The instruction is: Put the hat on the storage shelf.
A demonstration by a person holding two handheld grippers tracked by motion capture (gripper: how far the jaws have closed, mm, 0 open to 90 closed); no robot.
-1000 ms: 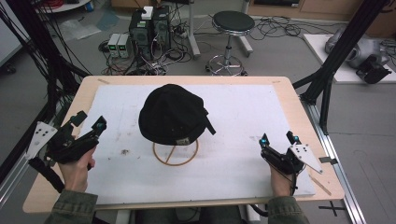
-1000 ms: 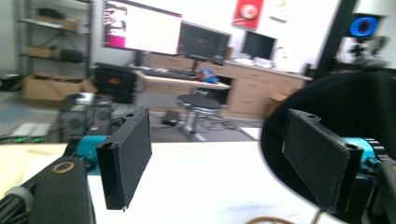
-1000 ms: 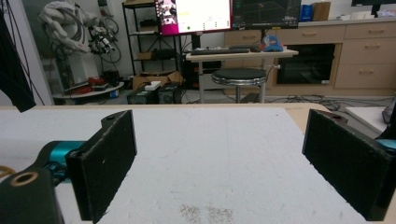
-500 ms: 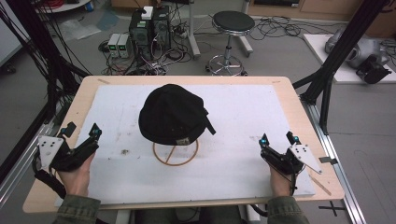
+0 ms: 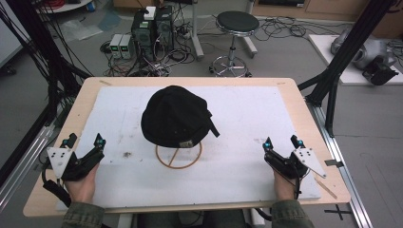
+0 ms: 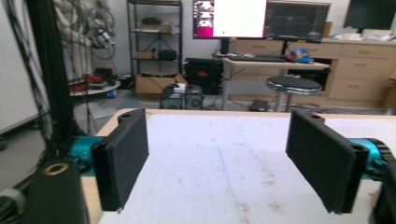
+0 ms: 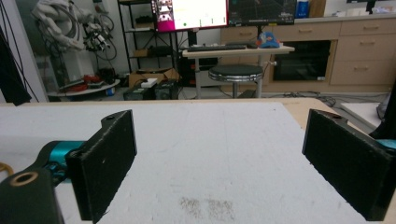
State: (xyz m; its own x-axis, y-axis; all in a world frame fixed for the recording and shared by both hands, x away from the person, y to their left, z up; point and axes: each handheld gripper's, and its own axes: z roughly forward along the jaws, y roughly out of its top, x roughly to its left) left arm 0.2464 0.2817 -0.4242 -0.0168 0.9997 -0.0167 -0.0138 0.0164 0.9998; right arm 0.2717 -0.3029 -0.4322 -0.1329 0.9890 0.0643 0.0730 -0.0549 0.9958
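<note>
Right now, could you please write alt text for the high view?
A black cap sits on a wooden ring stand at the middle of a white-topped table. A person's left claw and right claw rest open near the table's front corners.

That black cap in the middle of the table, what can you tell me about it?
The cap is black, soft-looking fabric with a rounded crown and a small pale label at its lower front edge. A short strap or brim end sticks out at its right side. It sits raised on a stand whose thin wooden ring base lies on the white mat, near the table's middle. Neither gripper touches it; both rest far off to its sides.
</note>
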